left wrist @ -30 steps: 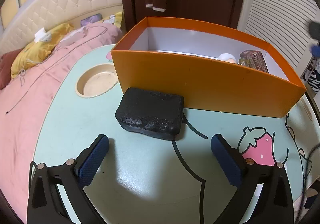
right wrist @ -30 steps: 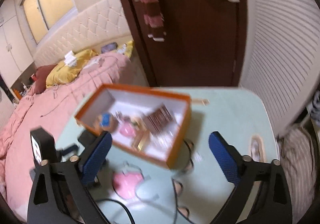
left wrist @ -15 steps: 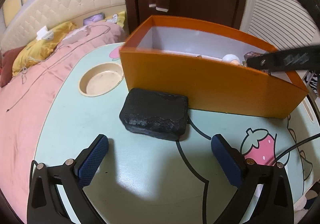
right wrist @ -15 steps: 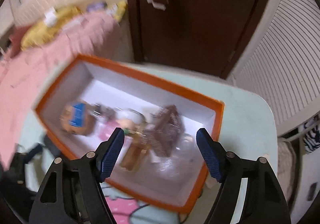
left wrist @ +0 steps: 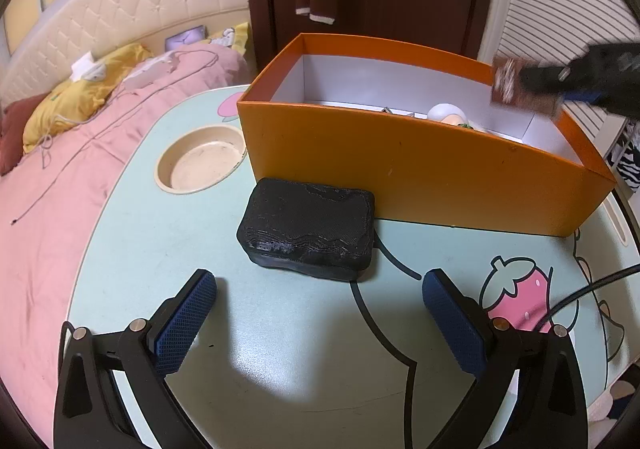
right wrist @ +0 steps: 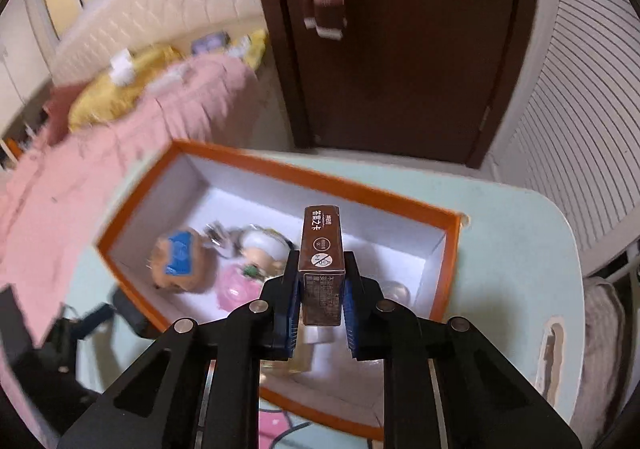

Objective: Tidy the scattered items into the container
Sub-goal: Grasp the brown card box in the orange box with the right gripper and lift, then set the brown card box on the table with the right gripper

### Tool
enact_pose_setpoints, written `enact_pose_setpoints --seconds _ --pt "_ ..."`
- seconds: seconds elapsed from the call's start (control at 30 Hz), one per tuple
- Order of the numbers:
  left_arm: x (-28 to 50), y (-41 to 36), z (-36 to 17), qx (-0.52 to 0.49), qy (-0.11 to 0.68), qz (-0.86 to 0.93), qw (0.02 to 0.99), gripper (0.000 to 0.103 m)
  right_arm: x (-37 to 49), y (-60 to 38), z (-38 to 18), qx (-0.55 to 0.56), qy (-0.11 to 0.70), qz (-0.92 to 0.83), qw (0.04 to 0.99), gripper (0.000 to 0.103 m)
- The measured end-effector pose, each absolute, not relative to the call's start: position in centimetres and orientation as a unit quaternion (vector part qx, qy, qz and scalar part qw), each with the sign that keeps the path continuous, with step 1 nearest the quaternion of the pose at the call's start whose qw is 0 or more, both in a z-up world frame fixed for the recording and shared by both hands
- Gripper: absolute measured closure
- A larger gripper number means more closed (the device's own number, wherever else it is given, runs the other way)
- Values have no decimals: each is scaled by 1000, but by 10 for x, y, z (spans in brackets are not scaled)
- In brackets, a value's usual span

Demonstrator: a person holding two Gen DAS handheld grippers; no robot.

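Right claw: the right gripper [right wrist: 321,303] is clamped on a small brown printed cardboard box [right wrist: 322,261], blue pads pressing its 2 long sides; its jaws have just been closing onto it.
Held thing: the brown box stands upright between the pads, above the inside of the orange cardboard container with white lining [right wrist: 448,245], near its right end.
Left claw: the left gripper [left wrist: 320,323] hangs wide and empty above the pale green cartoon-print table [left wrist: 280,369].
Container contents: a tan plush toy with a blue patch [right wrist: 176,263], a pink round item [right wrist: 236,289] and a small white-capped figure [right wrist: 262,249] already lie on the floor.
Left outside: a black rough-surfaced rectangular block [left wrist: 308,235] sits on the table, touching the container's near wall.
Step in hand: probably resettling the brown box inside the container.
How to do it well: lower over the bare white floor at the right end, clear of the toys and the orange rim; spread the pads only once the base rests, so the tall box does not topple.
Risk: a narrow grip on a tall carton may let it swing.
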State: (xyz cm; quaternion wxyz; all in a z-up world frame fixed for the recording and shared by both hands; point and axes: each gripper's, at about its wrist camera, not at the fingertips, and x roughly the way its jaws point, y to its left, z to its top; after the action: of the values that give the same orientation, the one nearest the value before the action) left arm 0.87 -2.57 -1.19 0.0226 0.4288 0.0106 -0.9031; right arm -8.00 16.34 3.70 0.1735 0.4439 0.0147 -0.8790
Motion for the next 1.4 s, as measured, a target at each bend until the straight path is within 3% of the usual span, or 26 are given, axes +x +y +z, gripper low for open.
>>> enact_pose_setpoints --seconds 0.27,0.6,0.87,0.97,1.03,1.4 --pt "8 -19 -7 423 26 -906 2 0 -41 164 75 411 8 -879 241 83" --pt "18 -28 7 379 92 -919 -51 0 3 177 39 440 -6 -846 301 83" --pt "13 -41 3 389 138 -910 -30 1 9 189 -9 480 -14 -833 276 81" --pt "13 -42 4 385 141 -911 -25 1 6 194 -17 482 -28 -832 273 66" --pt "14 -42 4 383 144 -912 -21 1 6 199 -18 475 -36 -839 263 42" --pt "19 -44 16 353 148 -924 -16 1 12 226 3 406 -89 -872 258 34"
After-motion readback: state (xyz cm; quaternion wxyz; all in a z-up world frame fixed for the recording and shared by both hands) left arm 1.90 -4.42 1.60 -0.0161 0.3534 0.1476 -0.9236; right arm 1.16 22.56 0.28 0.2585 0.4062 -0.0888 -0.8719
